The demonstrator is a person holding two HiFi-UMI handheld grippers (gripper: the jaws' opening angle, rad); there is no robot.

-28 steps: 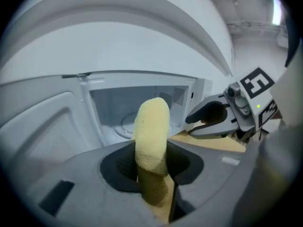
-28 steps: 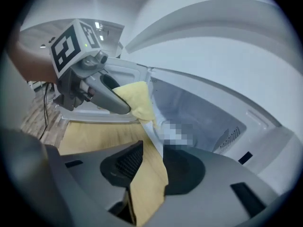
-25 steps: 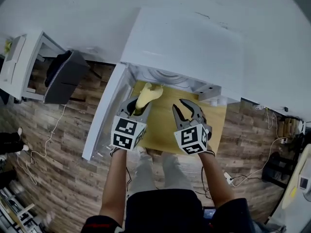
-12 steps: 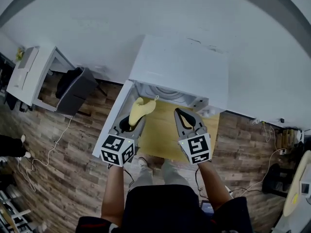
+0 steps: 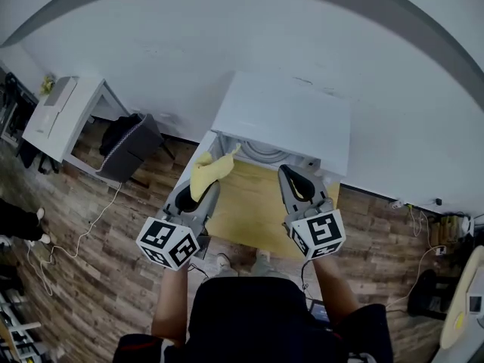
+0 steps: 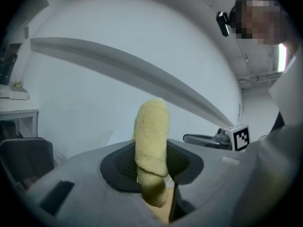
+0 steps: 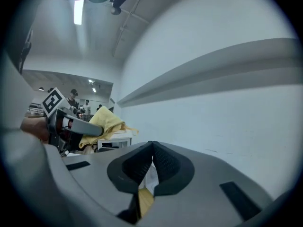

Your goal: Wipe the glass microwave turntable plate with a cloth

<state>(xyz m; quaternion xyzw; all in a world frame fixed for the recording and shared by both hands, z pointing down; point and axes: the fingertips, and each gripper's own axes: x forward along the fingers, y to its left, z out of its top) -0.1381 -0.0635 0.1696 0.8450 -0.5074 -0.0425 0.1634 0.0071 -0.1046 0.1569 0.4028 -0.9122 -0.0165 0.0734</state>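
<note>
Your left tool (image 5: 195, 193) is clenched on the yellow cloth (image 5: 206, 174). In the left gripper view the cloth (image 6: 151, 126) stands upright between the jaws, pinched low down, with its folded upper part rising above them. Your right tool (image 5: 295, 178) is clenched and empty: in the right gripper view the ribbed pads (image 7: 161, 162) meet along one seam with nothing between them. Both tools are held up side by side, apart from each other, above the light wooden counter (image 5: 249, 214) and pointing towards the white microwave (image 5: 283, 119). The glass turntable plate (image 5: 261, 151) lies inside the microwave's open cavity; only its curved near edge shows. Neither tool touches it. The cloth's free corner hangs just in front of the cavity's left side.
</note>
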